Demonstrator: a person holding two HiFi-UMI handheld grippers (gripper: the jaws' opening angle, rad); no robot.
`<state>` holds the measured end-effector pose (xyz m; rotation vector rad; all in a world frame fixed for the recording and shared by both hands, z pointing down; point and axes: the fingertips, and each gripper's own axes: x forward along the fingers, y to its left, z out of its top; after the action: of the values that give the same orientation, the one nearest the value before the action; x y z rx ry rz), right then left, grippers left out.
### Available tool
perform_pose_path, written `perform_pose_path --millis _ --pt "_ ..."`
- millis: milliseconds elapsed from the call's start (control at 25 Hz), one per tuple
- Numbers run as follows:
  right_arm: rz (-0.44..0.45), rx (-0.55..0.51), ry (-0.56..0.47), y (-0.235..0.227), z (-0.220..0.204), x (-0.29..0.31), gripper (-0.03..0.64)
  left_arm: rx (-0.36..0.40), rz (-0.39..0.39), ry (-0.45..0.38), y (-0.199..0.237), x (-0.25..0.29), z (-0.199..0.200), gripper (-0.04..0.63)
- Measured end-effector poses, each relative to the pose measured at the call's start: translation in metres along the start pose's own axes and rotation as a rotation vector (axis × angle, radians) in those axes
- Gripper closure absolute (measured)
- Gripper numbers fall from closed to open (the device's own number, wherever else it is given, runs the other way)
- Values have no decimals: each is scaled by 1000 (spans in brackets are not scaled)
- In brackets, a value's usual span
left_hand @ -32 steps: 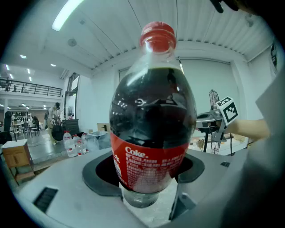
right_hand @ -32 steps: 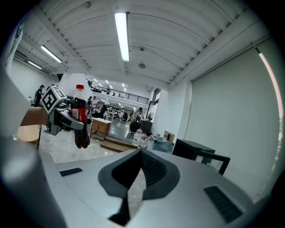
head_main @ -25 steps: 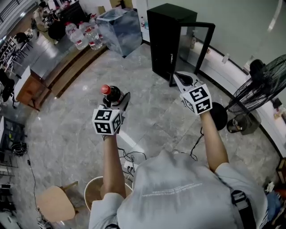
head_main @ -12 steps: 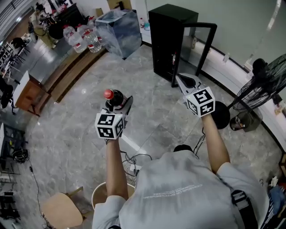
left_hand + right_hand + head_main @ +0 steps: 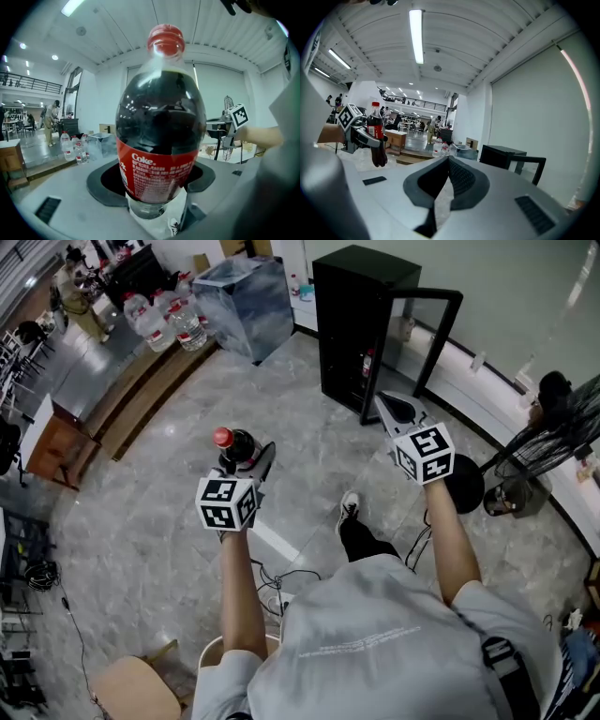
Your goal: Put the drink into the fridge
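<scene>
Head view puts the left gripper (image 5: 246,463) at about 10 o'clock from frame centre, its fingers (image 5: 263,459) pinching a cola bottle (image 5: 233,442) with a red cap, held upright above the marble floor (image 5: 150,512). From that bottle, the black fridge (image 5: 352,324) stands well apart at roughly 1 o'clock, with its glass door (image 5: 422,338) swung open.

In the left gripper view I see the dark finger pads (image 5: 101,180) clamped on either side of the bottle's (image 5: 159,140) lower half, just below the red label.

The right gripper (image 5: 392,407) sits at about 1 o'clock from centre, pointing toward the open door. In the right gripper view its fingers (image 5: 459,176) are pressed together with nothing between them, the fridge (image 5: 501,157) lies at 3 o'clock and the held bottle (image 5: 376,133) is off at 9 o'clock.

A standing fan (image 5: 553,427) is at 3 o'clock in the head view, and large water bottles (image 5: 159,315) at 11 o'clock.
</scene>
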<state>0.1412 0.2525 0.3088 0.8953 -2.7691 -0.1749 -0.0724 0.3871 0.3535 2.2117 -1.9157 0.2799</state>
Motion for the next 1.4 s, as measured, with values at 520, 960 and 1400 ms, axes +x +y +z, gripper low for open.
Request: perform_pose_path --millis 520,960,1400 --pt "-78 49 12 -155 -20 163 616 37 -79 44 72 208 54 285" --pt "-174 91 60 -273 -48 224 616 68 -219 70 77 377 93 285" --pt "-292 144 102 -318 -68 268 616 113 -405 88 80 496 107 285"
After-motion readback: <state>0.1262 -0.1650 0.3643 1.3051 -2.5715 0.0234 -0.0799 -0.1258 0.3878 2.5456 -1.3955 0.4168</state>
